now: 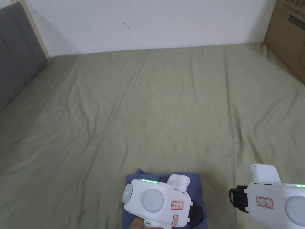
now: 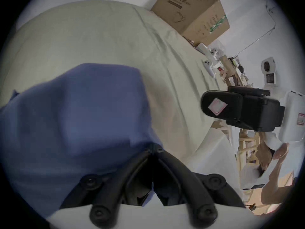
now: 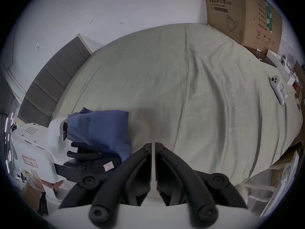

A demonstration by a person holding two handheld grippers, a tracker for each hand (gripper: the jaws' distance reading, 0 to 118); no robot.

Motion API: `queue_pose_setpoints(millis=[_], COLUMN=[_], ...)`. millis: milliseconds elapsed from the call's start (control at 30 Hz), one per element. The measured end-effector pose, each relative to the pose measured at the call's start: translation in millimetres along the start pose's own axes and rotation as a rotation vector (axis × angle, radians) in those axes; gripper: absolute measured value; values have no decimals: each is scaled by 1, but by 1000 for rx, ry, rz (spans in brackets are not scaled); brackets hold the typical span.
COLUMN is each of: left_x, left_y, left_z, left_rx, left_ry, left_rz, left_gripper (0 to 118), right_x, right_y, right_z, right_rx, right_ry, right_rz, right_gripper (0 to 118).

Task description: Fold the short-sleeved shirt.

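Note:
A folded blue short-sleeved shirt (image 1: 166, 179) lies near the front edge of a bed with a green sheet (image 1: 149, 104). My left gripper (image 1: 196, 213) sits over its near side. In the left gripper view its jaws (image 2: 152, 147) are pressed together with the blue fabric (image 2: 82, 117) caught at their tips and bulging away from them. The right gripper view shows the shirt (image 3: 99, 126) draped over the left gripper (image 3: 92, 151). My right gripper (image 1: 236, 196) hovers over bare sheet to the right of the shirt, its jaws (image 3: 153, 144) closed with nothing between them.
A large cardboard box (image 1: 289, 38) stands at the bed's far right corner. A grey padded headboard (image 1: 15, 59) runs along the left side. A white hand controller (image 3: 277, 90) lies on the sheet near the right edge, with small clutter beyond it.

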State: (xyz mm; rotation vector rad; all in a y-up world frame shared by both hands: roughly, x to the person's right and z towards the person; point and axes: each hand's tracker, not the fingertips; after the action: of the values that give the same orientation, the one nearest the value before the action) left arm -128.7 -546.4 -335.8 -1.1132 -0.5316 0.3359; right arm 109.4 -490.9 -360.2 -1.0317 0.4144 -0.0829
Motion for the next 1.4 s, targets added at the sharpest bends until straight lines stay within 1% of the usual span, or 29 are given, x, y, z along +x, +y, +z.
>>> queue_pose_setpoints(millis=[100,200,267,333,433,500,567,633,667,733,767,800,833,867,900,933,967,1000,1033,1100,1133,1167,1200,1233,1267,1300,1333,1367,1400], left_x=[4,-4,-18,-39,-79,-104,-132,-146,-140,-143,-147,-150,-154,-158,-160,-165,-167,-171,-176,-192,-195,-197,-187,-183,-182,-180,-175,-179,-187], left_y=[-3,-4,-6,-13,-29,-43,-57,-71,-75,-83,-86,-89,-91,-92,-92,-90,-88,-87,-86,-82,-79,-75,-67,-65,-65,-66,-65,-70,-74], left_z=[13,44,72,103,139,157,167,171,174,171,167,161,155,148,140,130,120,114,105,91,83,74,76,72,68,66,64,62,65], left_rx=[44,136,194,256,306,341,372,397,405,412,405,398,394,379,358,337,342,380,386,430,440,417,377,348,358,329,301,295,335], left_ry=[-40,-66,-47,-1,56,66,35,4,-14,-44,-63,-84,-107,-128,-134,-155,-206,-264,-303,-394,-466,-522,-549,-530,-511,-397,-266,-271,-430], left_rz=[-23,5,43,78,157,227,307,361,376,420,440,467,491,509,525,532,530,543,587,683,708,716,718,713,709,696,657,652,730], left_gripper=[0,0,0,0,0,0,0,0,0,1,2,9,20,41,83,107,118,118,118,118,118,118,116,106,85,43,24,24,24], right_x=[-1,-5,-9,-18,-42,-63,-87,-108,-116,-126,-129,-131,-132,-133,-133,-132,-129,-126,-125,-122,-121,-119,-118,-117,-118,-118,-118,-118,-119], right_y=[0,2,3,5,10,12,14,14,14,15,14,14,15,17,18,18,18,18,20,20,21,21,22,22,22,22,23,23,24], right_z=[2,4,5,4,-4,-12,-26,-45,-59,-90,-101,-107,-112,-108,-106,-106,-107,-107,-108,-107,-107,-107,-107,-105,-105,-104,-103,-99,-96], right_rx=[1,-2,2,1,-6,-18,-49,-94,-124,-193,-210,-198,-188,-189,-186,-184,-189,-188,-190,-200,-202,-205,-206,-206,-206,-205,-203,-201,-200], right_ry=[6,1,9,37,81,108,151,154,157,152,106,79,88,87,86,87,91,98,107,123,130,136,140,144,144,138,138,140,153], right_rz=[4,22,43,61,131,174,235,281,299,284,287,295,296,289,286,291,296,293,277,227,213,203,197,192,187,185,185,187,183], right_gripper=[4,4,4,4,4,4,4,4,4,4,4,4,4,4,4,4,4,4,4,4,4,4,4,4,4,4,4,4,4])
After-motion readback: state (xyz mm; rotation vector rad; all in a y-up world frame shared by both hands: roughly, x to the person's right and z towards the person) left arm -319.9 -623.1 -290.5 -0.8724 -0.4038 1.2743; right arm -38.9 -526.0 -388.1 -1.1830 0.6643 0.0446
